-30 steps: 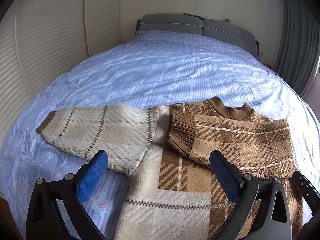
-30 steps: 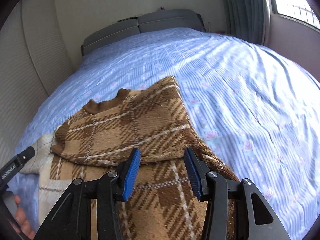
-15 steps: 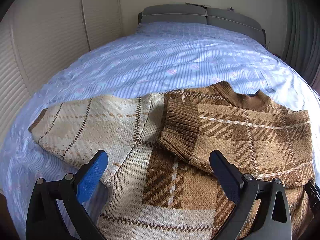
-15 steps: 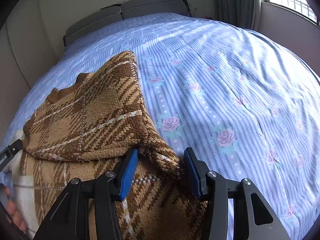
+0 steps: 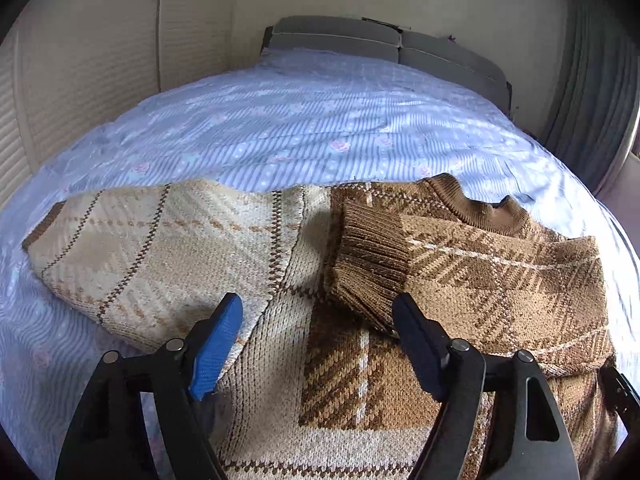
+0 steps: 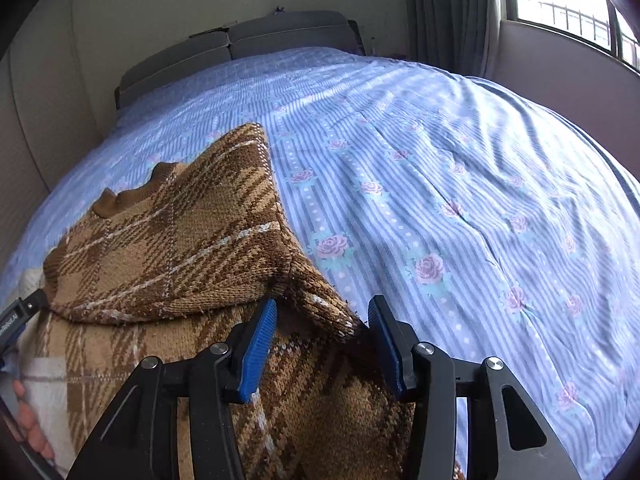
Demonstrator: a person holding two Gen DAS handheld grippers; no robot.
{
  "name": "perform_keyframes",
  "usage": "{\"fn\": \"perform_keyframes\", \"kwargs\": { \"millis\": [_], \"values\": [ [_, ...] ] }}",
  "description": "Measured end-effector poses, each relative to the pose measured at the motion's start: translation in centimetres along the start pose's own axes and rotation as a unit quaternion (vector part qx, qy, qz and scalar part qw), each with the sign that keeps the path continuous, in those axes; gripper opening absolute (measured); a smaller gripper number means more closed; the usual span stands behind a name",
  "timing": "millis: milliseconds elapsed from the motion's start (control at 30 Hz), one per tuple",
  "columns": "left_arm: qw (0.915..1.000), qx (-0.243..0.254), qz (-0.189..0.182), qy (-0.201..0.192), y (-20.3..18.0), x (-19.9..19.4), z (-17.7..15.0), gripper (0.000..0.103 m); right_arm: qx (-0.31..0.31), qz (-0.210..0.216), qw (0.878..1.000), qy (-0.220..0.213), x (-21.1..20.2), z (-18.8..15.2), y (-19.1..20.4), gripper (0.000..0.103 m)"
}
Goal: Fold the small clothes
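Note:
A brown and cream plaid sweater (image 5: 360, 380) lies flat on the bed. Its cream sleeve (image 5: 160, 248) stretches out to the left. The brown sleeve is folded across the chest, with its ribbed cuff (image 5: 368, 264) near the middle. My left gripper (image 5: 318, 320) hovers low over the sweater's body just before that cuff. Its jaws are closing, and the blue pads press on nothing. My right gripper (image 6: 322, 320) stands part open over the sweater's (image 6: 180, 248) right side. A raised fold of the knit lies between its pads, and they do not press on it.
The blue striped sheet (image 6: 440, 200) with rose prints covers the bed, which has a grey headboard (image 5: 360, 40) at the far end. Pale slatted doors (image 5: 80, 80) run along the left, and curtains and a window (image 6: 560, 0) are on the right. A hand (image 6: 28, 424) shows at the lower left.
The left gripper has come down and nearer to the sweater, and its pads have drawn closer together. The right gripper has swung right, from over the folded sleeve to the sweater's side edge.

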State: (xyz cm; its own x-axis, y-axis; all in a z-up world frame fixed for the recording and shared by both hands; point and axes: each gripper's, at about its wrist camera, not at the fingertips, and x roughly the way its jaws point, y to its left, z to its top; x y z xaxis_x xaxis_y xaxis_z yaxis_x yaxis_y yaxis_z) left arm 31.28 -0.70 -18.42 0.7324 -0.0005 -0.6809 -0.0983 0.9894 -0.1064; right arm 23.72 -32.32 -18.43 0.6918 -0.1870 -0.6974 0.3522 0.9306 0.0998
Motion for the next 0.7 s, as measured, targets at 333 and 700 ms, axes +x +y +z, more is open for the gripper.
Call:
{"fn": "perform_keyframes", "kwargs": {
  "millis": [333,700],
  "values": [
    [0.9985,-0.006,-0.052,0.015,-0.6,0.9,0.6,0.017,0.008,0.011,1.0,-0.004,-0.2,-0.7,-0.4,0.047],
    [0.9992,-0.014,-0.037,0.003,0.3,-1.2,-0.8,0.011,0.013,0.018,1.0,-0.007,-0.3,-0.7,-0.6,0.047]
  ]
}}
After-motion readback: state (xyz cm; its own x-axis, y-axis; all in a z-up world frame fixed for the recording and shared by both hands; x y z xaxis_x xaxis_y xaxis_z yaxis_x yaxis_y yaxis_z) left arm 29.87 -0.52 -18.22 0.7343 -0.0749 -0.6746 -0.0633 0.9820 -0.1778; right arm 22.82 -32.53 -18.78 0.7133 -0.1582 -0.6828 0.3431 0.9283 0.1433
